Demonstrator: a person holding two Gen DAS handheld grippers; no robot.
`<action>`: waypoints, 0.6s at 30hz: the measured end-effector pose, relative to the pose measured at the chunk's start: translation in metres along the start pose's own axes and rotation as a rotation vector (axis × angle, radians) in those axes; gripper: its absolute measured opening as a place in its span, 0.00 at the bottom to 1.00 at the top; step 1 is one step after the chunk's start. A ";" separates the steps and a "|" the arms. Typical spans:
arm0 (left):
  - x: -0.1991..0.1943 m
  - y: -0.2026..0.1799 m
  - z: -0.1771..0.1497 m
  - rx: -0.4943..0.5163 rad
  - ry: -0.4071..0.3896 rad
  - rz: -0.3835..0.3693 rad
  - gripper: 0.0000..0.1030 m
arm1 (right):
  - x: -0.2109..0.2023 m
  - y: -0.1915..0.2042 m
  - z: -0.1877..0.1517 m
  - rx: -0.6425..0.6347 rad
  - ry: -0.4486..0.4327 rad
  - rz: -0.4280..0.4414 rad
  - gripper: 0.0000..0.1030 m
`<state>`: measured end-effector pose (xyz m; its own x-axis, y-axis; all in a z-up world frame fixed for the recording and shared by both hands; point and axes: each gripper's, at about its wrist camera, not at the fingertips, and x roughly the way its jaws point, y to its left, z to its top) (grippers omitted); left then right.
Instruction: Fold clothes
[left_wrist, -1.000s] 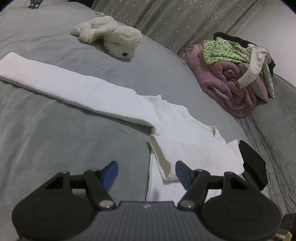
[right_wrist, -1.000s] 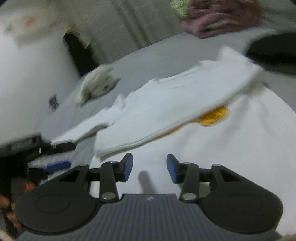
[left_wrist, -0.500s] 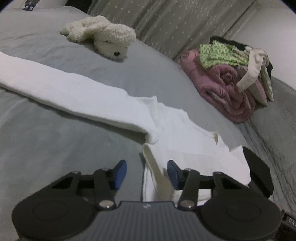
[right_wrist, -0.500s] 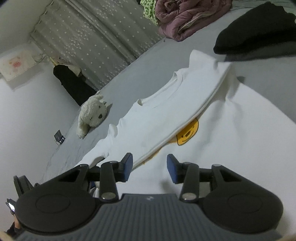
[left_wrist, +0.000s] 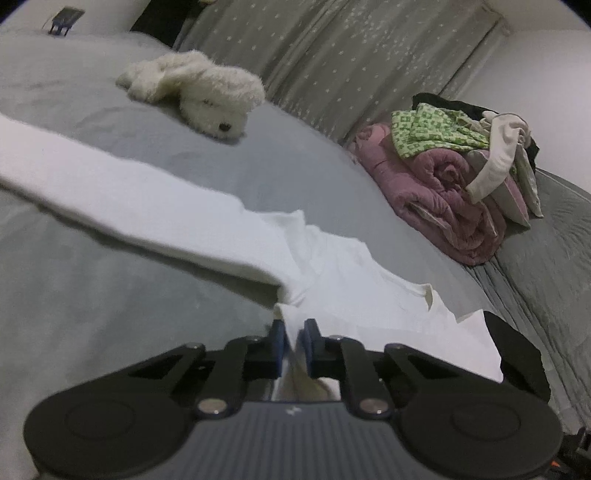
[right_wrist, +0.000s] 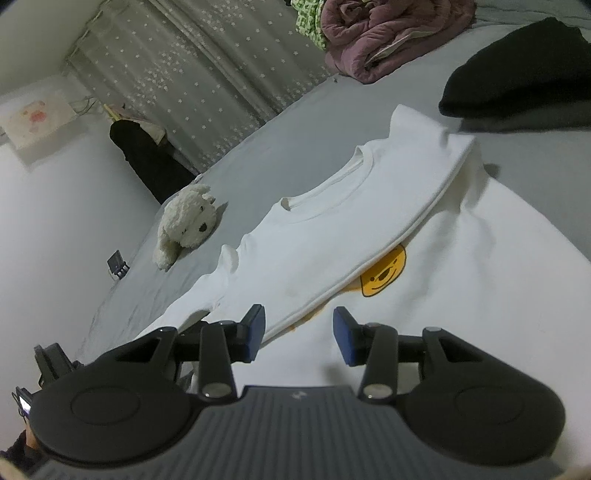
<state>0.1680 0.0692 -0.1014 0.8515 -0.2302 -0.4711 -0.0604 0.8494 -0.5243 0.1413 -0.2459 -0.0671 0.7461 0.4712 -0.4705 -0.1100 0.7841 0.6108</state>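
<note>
A white long-sleeved sweatshirt (left_wrist: 332, 266) lies flat on the grey bed (left_wrist: 92, 295). One sleeve (left_wrist: 110, 184) stretches out to the left. My left gripper (left_wrist: 293, 339) is shut on a pinch of white fabric at the near side edge, just below the armpit. In the right wrist view the other sleeve (right_wrist: 351, 229) is folded across the chest and half covers a yellow bear print (right_wrist: 384, 273). My right gripper (right_wrist: 298, 332) hovers open over the sweatshirt's body (right_wrist: 461, 295). Nothing is between its pads, and the folded sleeve's edge passes close to its left finger (right_wrist: 255, 328).
A white plush dog (left_wrist: 207, 96) lies at the far side of the bed. A heap of pink quilt and clothes (left_wrist: 450, 173) sits at the right against the star-patterned curtain (left_wrist: 351, 55). A black garment (right_wrist: 517, 85) lies beyond the sweatshirt's shoulder.
My left gripper moved forward and down to the sweatshirt's edge and its jaws closed on the fabric. My right gripper's view went from blurred to steady; its jaws kept the same gap.
</note>
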 end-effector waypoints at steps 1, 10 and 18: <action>-0.001 -0.003 0.000 0.015 -0.010 0.000 0.04 | 0.000 0.001 0.000 -0.003 0.001 0.000 0.44; -0.009 -0.033 0.030 0.156 -0.104 -0.039 0.03 | -0.001 -0.006 0.004 0.022 -0.027 -0.028 0.44; 0.004 -0.046 0.069 0.194 -0.206 -0.038 0.03 | -0.001 -0.060 0.047 0.221 -0.041 -0.104 0.52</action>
<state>0.2098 0.0622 -0.0305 0.9404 -0.1791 -0.2892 0.0573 0.9214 -0.3843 0.1781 -0.3119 -0.0733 0.7724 0.3723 -0.5146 0.1119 0.7178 0.6872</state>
